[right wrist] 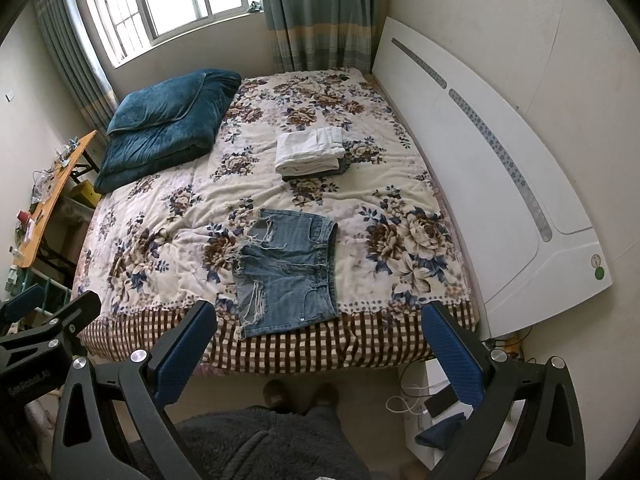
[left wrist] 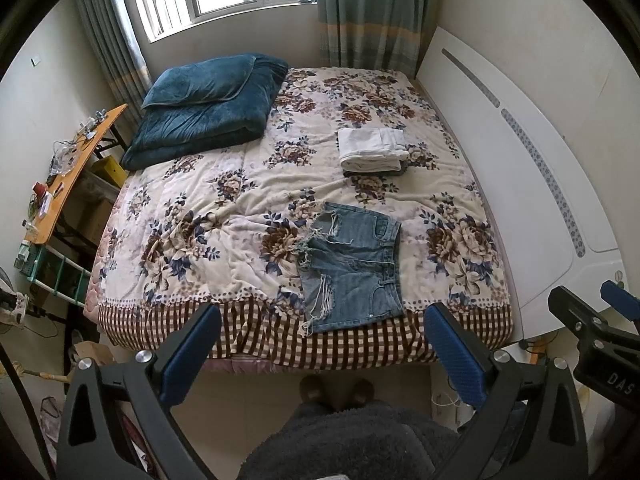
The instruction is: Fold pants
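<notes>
**Shorts lie flat, the folding is not begun**

I stand at the foot of the bed (left wrist: 168, 216) and hold both tools above its edge. My left gripper (left wrist: 320, 354) has its fingers (left wrist: 188, 356) wide apart and holds nothing. My right gripper (right wrist: 322, 354) is the same, spread and empty; in the left view it shows only partly at about 3 o'clock.

The denim shorts (left wrist: 352, 268) lie spread flat on the flowered blanket (left wrist: 192, 184), near the foot edge, at about 12 o'clock just ahead of my left fingers. The waistband points to 3 o'clock and the frayed leg ends to 9 o'clock. One corner hangs a little over the checked border. I see no fold in them, so I judge this piece is all left to do.

Further up the bed, at 12 o'clock from the shorts and well apart from them, a white folded garment (left wrist: 372, 150) rests on a darker one. These look finished. A blue folded quilt (left wrist: 204, 108) with a pillow on it lies at 10 o'clock.

On writing: the right tool's body shows the letters "DAS" in the left view. In the right view the left tool carries small print that I cannot read with confidence.
</notes>
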`<state>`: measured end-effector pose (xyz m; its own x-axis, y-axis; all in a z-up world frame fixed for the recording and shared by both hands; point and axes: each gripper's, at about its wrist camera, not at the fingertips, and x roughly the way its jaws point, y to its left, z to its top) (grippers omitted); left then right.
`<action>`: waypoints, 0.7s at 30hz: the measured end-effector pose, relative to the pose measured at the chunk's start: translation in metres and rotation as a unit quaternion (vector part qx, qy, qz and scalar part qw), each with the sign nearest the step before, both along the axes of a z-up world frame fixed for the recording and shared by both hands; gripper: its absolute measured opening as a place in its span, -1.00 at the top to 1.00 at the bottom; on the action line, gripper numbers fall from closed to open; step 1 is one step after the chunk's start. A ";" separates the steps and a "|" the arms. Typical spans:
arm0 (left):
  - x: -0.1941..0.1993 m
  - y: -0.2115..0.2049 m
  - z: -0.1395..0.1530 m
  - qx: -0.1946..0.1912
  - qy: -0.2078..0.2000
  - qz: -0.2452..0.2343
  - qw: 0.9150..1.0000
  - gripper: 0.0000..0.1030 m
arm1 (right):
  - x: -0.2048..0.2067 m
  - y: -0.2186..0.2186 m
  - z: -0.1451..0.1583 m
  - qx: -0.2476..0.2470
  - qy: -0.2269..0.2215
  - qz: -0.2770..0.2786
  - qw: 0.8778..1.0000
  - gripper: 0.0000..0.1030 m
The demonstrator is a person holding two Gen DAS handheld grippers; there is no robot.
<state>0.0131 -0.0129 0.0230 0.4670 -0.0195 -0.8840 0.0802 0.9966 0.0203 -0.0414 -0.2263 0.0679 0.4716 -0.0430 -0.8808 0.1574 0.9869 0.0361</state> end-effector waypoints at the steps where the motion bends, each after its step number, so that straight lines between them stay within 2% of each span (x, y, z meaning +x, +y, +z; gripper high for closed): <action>1: 0.000 0.000 0.000 -0.001 0.000 0.000 1.000 -1.00 | -0.001 0.000 0.000 0.000 0.000 0.000 1.000 -1.00; 21: 0.002 -0.004 0.004 0.002 -0.003 -0.002 1.000 -1.00 | 0.005 0.002 0.005 0.008 0.004 0.004 1.000 -1.00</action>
